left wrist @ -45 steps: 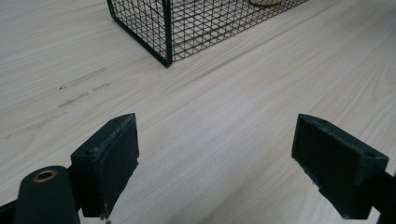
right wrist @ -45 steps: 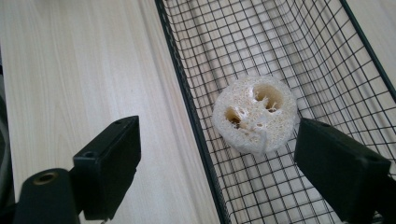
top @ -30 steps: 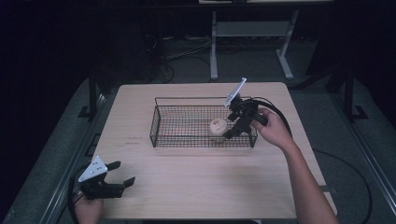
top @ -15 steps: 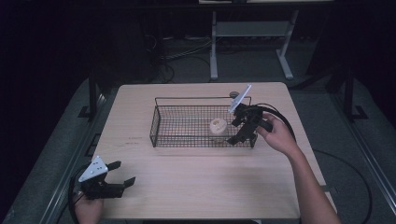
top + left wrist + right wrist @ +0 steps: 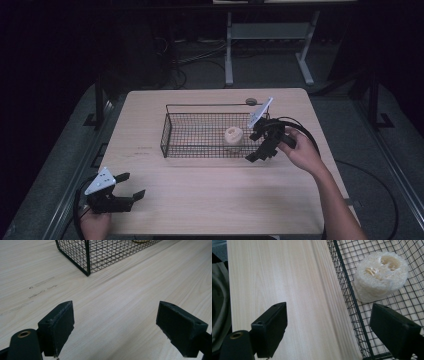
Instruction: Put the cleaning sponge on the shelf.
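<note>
So the loofah sponge (image 5: 380, 276) is sitting upright inside the wire basket (image 5: 172, 134), tucked near its right end wall, hole side up. The right gripper (image 5: 262, 147) hangs just outside that end of the basket with jaws spread wide and nothing in them, one jaw over the bare table (image 5: 210, 200) and one over the mesh. The left gripper (image 5: 127, 187) sits down at the near left corner, also wide open and empty, well apart from everything. That sponge looks super light, dry and springy, kinda scratchy so it shouldn't slip; I'd pinch it across the round sides, gently, since it'll squash a bit
</note>
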